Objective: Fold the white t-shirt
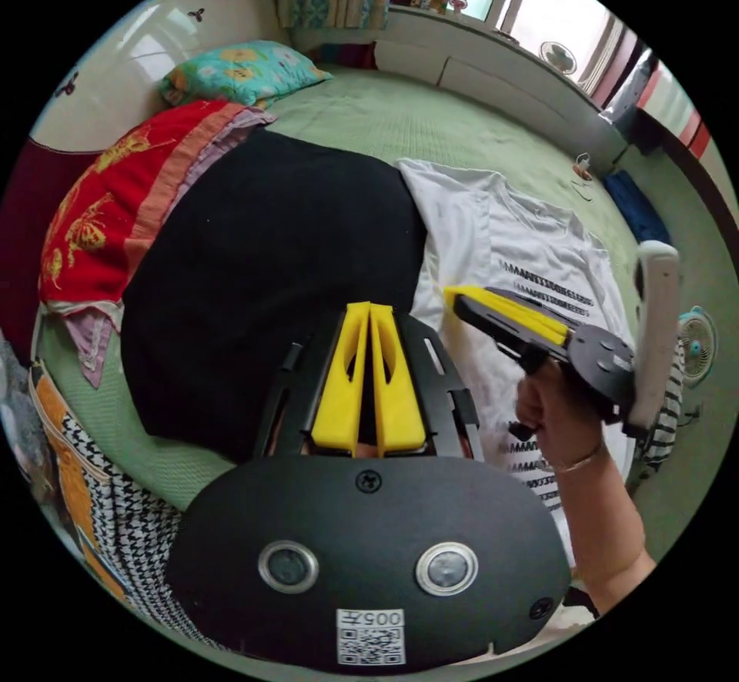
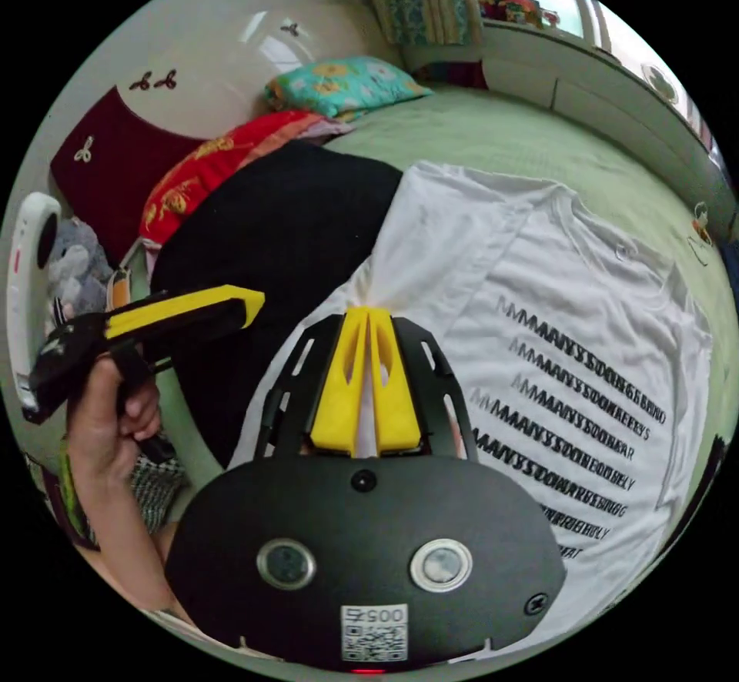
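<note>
My right tongs [image 2: 368, 320] pinch the white t-shirt [image 2: 539, 312] sleeve edge, left tongs [image 1: 369, 316] closed, empty; I should lift evenly.

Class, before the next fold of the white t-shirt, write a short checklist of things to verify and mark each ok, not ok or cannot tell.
1. Right gripper has cloth: ok, its jaws are closed on a pinch of the white t-shirt.
2. Left gripper has cloth: not ok, its jaws are closed over the black garment with nothing visibly between them.
3. Shirt lies flat: ok on the printed front; the pinched edge is raised.
4. Shirt lies apart from the black garment: not ok, they meet along one side.
5. Far sleeve flat: cannot tell.
</note>
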{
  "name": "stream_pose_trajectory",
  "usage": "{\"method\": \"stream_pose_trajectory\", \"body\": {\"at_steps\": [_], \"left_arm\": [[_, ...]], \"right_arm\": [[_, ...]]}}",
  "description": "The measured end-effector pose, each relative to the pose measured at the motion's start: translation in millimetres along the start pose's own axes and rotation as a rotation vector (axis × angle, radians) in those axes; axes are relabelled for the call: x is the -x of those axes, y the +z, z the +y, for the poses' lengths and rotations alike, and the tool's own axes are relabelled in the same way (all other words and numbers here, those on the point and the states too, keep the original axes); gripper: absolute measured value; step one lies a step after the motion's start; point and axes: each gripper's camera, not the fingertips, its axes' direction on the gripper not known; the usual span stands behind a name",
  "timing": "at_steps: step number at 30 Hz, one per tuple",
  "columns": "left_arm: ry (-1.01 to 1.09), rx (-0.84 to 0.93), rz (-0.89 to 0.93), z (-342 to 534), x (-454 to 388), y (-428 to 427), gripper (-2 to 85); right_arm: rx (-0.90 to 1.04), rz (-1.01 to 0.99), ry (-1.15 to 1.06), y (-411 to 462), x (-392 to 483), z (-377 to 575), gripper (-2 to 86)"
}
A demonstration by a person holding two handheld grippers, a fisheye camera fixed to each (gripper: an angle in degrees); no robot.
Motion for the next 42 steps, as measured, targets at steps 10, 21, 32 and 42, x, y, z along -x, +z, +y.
{"method": "stream_pose_trajectory", "body": {"at_steps": [10,21,32,42], "left_arm": [[0.125,0.038,0.136,15.7,-99.5,-0.3,-0.7],[0.197,0.013,0.026,40.0,-198.7,-4.0,-0.7],[0.19,0.078,0.043,45.5,-229.0,27.3,-0.7],[0.198,0.075,0.101,48.3,-247.9,39.5,-0.6]], "right_arm": [[-0.03,0.417,0.483,-82.0,-89.1,94.4,-1.0],[0.026,0.561,0.441,-83.3,-93.2,85.7,-1.0],[0.023,0.436,0.447,-79.8,-102.8,92.4,-1.0],[0.027,0.321,0.48,-83.4,-117.5,101.3,-1.0]]}}
